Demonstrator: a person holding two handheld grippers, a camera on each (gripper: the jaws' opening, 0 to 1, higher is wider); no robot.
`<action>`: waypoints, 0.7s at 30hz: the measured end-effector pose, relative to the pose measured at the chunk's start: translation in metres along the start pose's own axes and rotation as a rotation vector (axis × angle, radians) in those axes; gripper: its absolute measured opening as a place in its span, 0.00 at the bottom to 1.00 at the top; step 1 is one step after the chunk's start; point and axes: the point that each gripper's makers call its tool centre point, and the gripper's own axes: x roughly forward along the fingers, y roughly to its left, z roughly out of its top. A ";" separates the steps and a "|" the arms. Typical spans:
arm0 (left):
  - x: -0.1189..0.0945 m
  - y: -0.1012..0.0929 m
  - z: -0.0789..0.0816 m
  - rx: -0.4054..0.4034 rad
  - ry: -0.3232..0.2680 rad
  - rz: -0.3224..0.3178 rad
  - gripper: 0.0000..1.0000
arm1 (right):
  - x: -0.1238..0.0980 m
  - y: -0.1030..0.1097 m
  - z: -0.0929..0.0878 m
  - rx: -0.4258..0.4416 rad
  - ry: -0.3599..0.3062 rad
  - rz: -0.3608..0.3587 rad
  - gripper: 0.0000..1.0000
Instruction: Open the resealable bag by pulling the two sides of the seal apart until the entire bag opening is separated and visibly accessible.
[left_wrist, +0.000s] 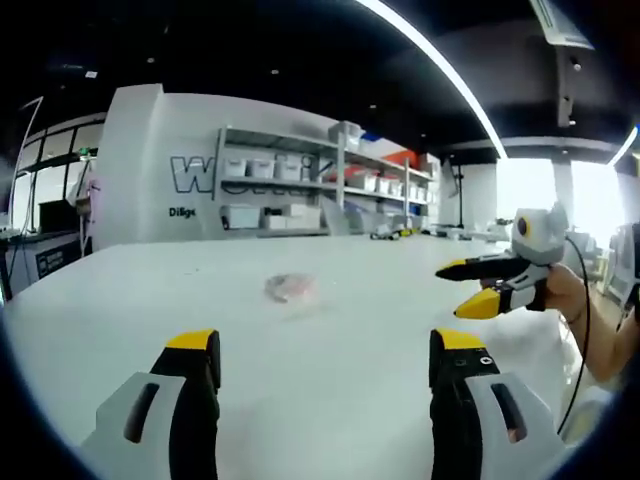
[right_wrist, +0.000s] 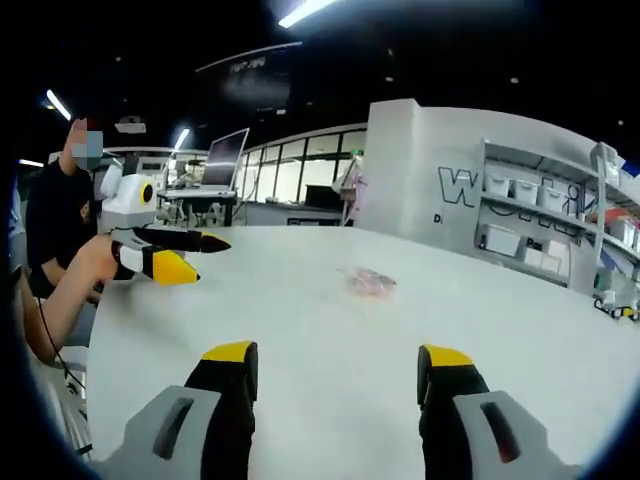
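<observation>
A small clear resealable bag (left_wrist: 291, 288) with pinkish contents lies flat on the white table (left_wrist: 330, 400), well ahead of both grippers; the right gripper view has the bag (right_wrist: 371, 281) too. My left gripper (left_wrist: 325, 352) stands open, jaws wide apart, nothing between them. My right gripper (right_wrist: 335, 367) is open as well, above bare table. The right gripper (left_wrist: 470, 288) comes into the left gripper view from the right, held in a hand, jaws apart. In the right gripper view the left gripper (right_wrist: 190, 256) enters from the left, also open.
Metal shelves (left_wrist: 320, 180) with white bins stand behind the table against a white wall. A person (right_wrist: 60, 230) sits at the table's left edge in the right gripper view. Desks with a laptop (right_wrist: 222, 160) lie beyond the far edge.
</observation>
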 end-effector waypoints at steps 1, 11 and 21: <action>0.000 0.000 0.000 0.000 0.000 -0.001 0.86 | 0.000 0.000 0.001 -0.002 -0.002 0.000 0.65; 0.001 -0.004 0.000 0.007 0.001 -0.011 0.88 | -0.001 0.000 0.001 0.003 -0.006 -0.006 0.69; -0.002 -0.007 0.003 -0.006 -0.016 -0.037 0.91 | 0.000 0.004 0.000 0.015 -0.015 0.003 0.83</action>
